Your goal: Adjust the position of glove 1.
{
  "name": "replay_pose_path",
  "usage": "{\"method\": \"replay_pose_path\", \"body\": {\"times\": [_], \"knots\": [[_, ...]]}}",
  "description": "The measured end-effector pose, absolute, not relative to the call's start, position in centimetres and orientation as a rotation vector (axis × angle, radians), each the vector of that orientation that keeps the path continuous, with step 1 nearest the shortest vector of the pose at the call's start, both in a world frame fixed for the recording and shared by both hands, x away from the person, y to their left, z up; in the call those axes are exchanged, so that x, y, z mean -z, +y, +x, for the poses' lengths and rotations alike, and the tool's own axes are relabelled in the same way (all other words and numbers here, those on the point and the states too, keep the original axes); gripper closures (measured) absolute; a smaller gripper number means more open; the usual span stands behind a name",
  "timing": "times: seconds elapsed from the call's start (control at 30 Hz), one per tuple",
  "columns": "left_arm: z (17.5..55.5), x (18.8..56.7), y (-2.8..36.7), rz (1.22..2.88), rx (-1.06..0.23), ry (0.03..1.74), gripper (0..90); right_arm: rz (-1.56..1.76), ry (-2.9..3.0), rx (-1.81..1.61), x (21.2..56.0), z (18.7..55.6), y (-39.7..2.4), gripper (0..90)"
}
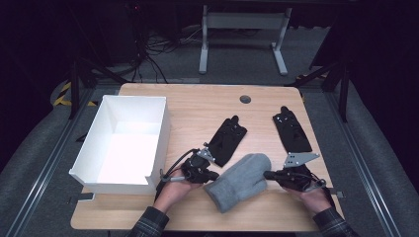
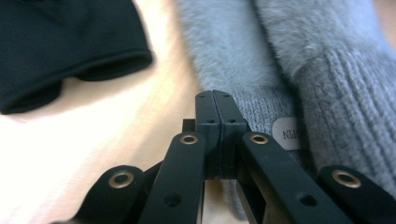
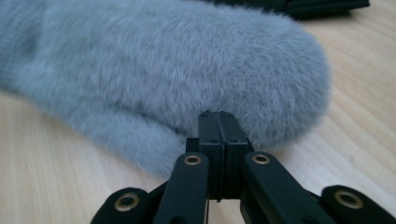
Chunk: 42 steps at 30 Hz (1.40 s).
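Your white box at the table's left, nothing visible inside, grey mitten lying outside it, your left gripper and right gripper both clenched at the mitten's edges, grasping nothing visible.

Support: light wood table, rounded corners, grommet hole at 12 o'clock. On it: white open box at 9 o'clock, grey mitten at 6 o'clock, black glove at centre, 2nd black glove at 3 o'clock. Gloves apart; centre glove near mitten.
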<state>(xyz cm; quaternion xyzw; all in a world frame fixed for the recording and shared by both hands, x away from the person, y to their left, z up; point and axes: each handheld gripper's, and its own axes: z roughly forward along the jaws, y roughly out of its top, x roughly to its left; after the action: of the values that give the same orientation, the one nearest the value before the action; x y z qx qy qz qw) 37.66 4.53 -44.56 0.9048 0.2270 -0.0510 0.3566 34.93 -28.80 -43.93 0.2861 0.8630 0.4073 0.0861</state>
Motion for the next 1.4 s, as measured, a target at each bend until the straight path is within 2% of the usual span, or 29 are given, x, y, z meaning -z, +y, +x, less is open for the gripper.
{"method": "replay_pose_path", "body": {"times": [0.23,0.43,0.67,1.0,1.4], "knots": [[35.8,44.8,3.7,2.336,0.19,0.521,89.9,0.837,2.563,-1.215,43.5,36.9,-27.2,90.0],[35.0,44.8,3.1,2.34,0.179,0.499,89.7,0.803,2.562,-1.212,43.2,38.0,-25.6,90.0],[35.6,43.3,3.3,2.275,0.115,0.512,89.4,0.79,2.557,-1.27,42.3,37.1,-26.1,90.0],[36.4,42.8,0.6,2.332,0.012,0.487,89.0,0.668,2.596,-1.362,41.7,35.6,-23.8,90.0],[36.4,42.9,-0.4,2.279,0.036,0.467,90.0,0.647,2.621,-1.345,42.4,35.8,-22.1,90.0]]}}
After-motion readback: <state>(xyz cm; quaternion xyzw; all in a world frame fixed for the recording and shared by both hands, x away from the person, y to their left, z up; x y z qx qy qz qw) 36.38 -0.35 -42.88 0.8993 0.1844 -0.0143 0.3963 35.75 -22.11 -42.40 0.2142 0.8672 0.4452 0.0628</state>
